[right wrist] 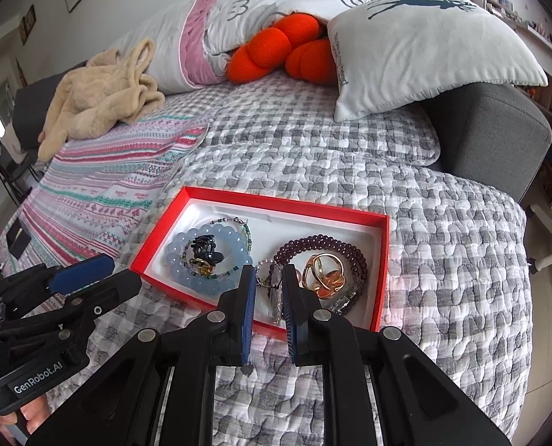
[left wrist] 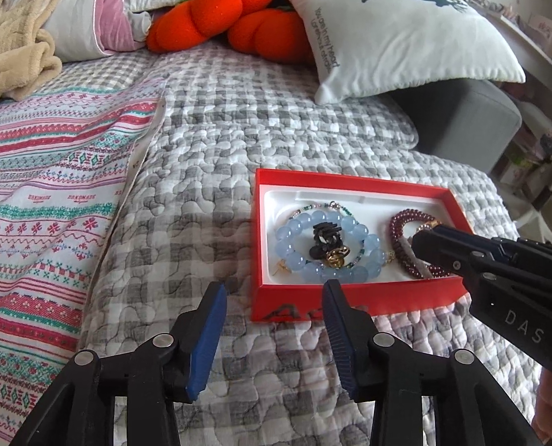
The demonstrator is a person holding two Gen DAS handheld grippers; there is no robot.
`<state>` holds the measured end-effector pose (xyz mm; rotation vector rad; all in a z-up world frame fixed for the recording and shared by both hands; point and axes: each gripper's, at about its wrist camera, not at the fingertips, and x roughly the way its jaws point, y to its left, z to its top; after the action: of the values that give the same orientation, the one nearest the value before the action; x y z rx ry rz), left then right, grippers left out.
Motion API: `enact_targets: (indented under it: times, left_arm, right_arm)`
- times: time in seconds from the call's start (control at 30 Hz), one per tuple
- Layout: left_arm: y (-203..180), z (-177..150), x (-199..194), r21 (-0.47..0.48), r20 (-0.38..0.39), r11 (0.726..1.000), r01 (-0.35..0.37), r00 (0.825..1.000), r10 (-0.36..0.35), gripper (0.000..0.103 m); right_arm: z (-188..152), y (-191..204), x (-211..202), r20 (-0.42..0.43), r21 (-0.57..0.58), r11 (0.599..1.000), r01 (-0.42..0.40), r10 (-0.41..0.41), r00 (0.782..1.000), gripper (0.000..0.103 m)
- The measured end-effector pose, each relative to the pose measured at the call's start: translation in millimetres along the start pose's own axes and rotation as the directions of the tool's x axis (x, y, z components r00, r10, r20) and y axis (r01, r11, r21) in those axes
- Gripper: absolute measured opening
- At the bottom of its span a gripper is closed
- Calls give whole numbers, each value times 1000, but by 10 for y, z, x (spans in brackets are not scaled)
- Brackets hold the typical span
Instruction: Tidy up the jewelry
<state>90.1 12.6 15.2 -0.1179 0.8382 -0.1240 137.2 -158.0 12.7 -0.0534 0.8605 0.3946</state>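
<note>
Left wrist: "DAS" on right tongs [left wrist: 421,239], nipping clear bracelet [right wrist: 274,290]; left tongs [left wrist: 276,297] agape, marked "GenRobot.AI".

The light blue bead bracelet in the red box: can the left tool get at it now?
Probably yes. The left tool is open, just short of the red box, with the light blue bead bracelet right behind its low front wall. The right tool works over the dark red bracelet, off to the side.

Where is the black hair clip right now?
In both views the black hair clip lies inside the ring of the blue bead bracelet, in the left half of the red box, beside a small gold piece.
</note>
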Motion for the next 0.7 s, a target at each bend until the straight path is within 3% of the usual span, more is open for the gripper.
enact_targets:
  times: [0.1,0.17,0.2,0.43,0.7]
  left_arm:
    - [-3,-26,-38,10,8,1000,-13,1000,13,64]
    - [-10,-41,-60,17,12,1000,-20,1000,20,70]
    - [-13,-48,-70,19,13,1000,-24,1000,24,74]
    - [-29,-135,-154,17,19,998,-58,998,58,92]
    - [-75,-385,-277,33,0,992,-125,992,125,102]
  right_arm:
    - [4,-4,-19,-5,7,1000,-10,10,1000,25]
    - [-4,-20,-64,5,20,1000,-13,13,1000,53]
    - [-10,-30,-99,17,27,999,-18,18,1000,57]
    - [-84,-114,-338,27,60,998,-2,0,1000,59]
    - [-355,-192,-638,-16,83,996,23,-22,1000,76]
